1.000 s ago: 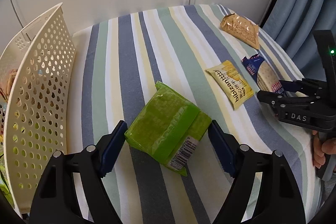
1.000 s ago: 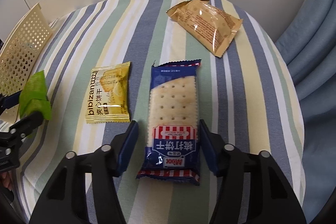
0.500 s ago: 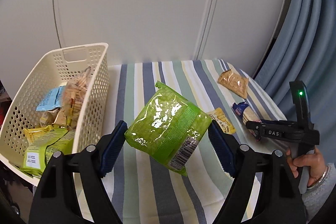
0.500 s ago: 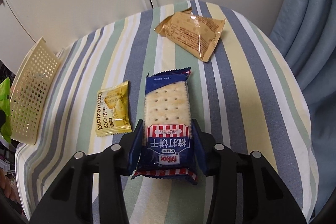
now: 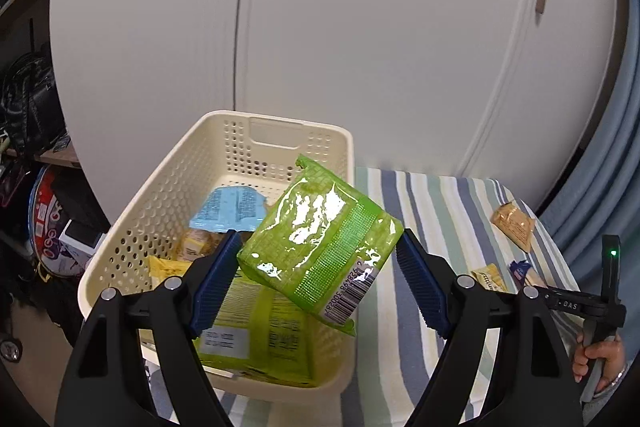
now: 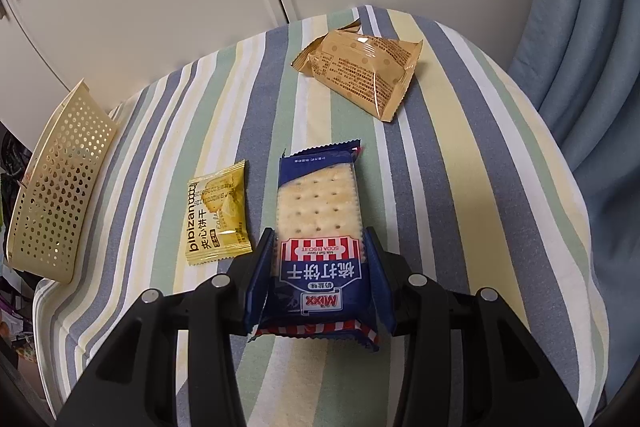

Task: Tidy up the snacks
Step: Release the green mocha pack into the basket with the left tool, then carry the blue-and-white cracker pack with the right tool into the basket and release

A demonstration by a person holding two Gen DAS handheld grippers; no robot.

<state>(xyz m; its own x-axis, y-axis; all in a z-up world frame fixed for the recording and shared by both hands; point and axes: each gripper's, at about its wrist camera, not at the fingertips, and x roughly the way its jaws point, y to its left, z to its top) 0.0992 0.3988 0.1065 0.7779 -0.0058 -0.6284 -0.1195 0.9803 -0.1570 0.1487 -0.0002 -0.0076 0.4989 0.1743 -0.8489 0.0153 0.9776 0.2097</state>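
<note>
My left gripper (image 5: 320, 267) is shut on a shiny green snack packet (image 5: 320, 239), held in the air over the right rim of a cream perforated basket (image 5: 160, 211). Several packets lie inside the basket, among them a light blue one (image 5: 230, 213) and a green-yellow one (image 5: 256, 331). My right gripper (image 6: 320, 267) is shut on the near end of a blue soda biscuit packet (image 6: 318, 203) lying on the striped cloth (image 6: 460, 187). A yellow biscuit packet (image 6: 218, 211) lies just left of it, and a brown packet (image 6: 360, 71) lies farther back.
The basket (image 6: 56, 187) stands at the table's left edge. White cupboard doors (image 5: 360, 47) rise behind the table and a blue curtain (image 6: 580, 27) hangs to the right. Dark shelves with bags (image 5: 28, 107) stand left of the basket. A hand (image 5: 600, 359) holds the right gripper.
My left gripper has lifted the green packet off the cloth and swung it left over the basket. My right gripper has closed its pads onto the blue biscuit packet.
</note>
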